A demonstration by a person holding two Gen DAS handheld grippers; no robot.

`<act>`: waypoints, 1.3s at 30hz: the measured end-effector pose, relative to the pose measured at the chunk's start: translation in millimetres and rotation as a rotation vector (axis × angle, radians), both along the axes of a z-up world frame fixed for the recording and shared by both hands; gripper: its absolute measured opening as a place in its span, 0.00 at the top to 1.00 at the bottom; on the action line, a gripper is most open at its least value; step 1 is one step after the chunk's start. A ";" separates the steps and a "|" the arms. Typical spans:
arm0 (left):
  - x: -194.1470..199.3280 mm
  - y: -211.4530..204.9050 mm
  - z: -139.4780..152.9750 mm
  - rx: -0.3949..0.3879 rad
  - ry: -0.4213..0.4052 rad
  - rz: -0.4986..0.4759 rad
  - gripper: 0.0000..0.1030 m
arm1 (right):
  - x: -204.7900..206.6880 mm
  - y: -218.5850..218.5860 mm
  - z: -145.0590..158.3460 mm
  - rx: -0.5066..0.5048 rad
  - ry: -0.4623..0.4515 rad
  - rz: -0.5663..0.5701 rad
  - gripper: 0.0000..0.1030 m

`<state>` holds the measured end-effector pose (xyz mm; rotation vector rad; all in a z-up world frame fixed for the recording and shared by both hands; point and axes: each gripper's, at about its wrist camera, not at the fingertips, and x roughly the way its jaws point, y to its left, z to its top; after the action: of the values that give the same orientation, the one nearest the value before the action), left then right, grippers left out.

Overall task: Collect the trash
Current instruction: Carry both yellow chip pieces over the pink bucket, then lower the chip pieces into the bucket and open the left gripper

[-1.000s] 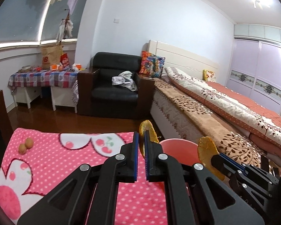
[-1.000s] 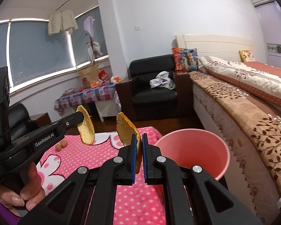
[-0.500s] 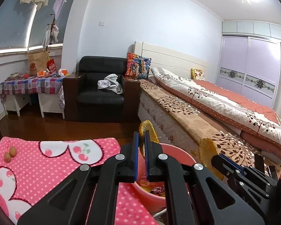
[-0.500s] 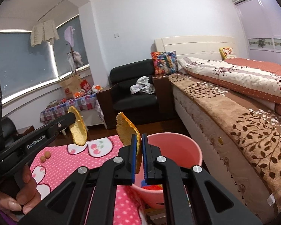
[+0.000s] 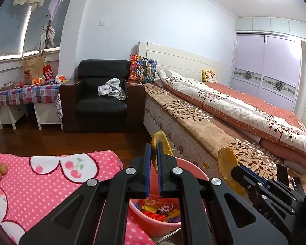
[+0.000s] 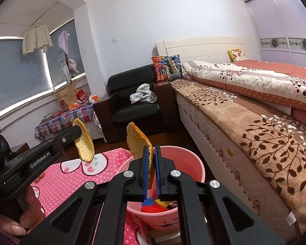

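My left gripper [image 5: 154, 149] is shut on a yellow-orange peel piece [image 5: 163, 144] and holds it above the pink bucket [image 5: 190, 168]. My right gripper [image 6: 151, 153] is shut on a second peel piece [image 6: 138, 139], also above the pink bucket [image 6: 185, 157]. Each gripper shows in the other's view: the right gripper [image 5: 237, 168] with its peel [image 5: 227, 163], the left gripper [image 6: 76, 131] with its peel [image 6: 84, 143]. Colourful wrappers [image 5: 161, 212] lie in the bucket's bottom.
A pink polka-dot cloth [image 5: 40, 179] covers the surface at left, with two small brown nuts [image 5: 1, 169] on it. A bed [image 5: 224, 120] runs along the right. A black armchair [image 5: 101, 100] and a cluttered checkered table [image 5: 26, 94] stand at the back.
Both grippers have moved right and forward with their peels, from over the pink cloth to above the bucket. The bucket's inside with its wrappers has come into view.
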<state>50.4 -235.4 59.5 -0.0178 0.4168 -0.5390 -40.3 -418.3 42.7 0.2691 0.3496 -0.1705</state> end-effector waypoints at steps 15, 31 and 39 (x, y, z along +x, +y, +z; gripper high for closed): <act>22.5 -30.3 -26.0 0.045 0.037 -0.027 0.95 | 26.7 -25.1 -23.0 0.022 0.044 -0.031 0.95; 44.2 -45.6 -52.6 0.078 0.087 -0.029 0.95 | 49.9 -40.8 -48.2 0.054 0.104 -0.054 0.95; 49.0 -50.1 -61.0 0.090 0.102 -0.032 0.95 | 59.3 -43.9 -55.4 0.059 0.123 -0.054 0.95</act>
<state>99.4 -285.5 -1.5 0.0477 0.5412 -0.5521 19.0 -462.2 -12.7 0.3271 0.4704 -0.2308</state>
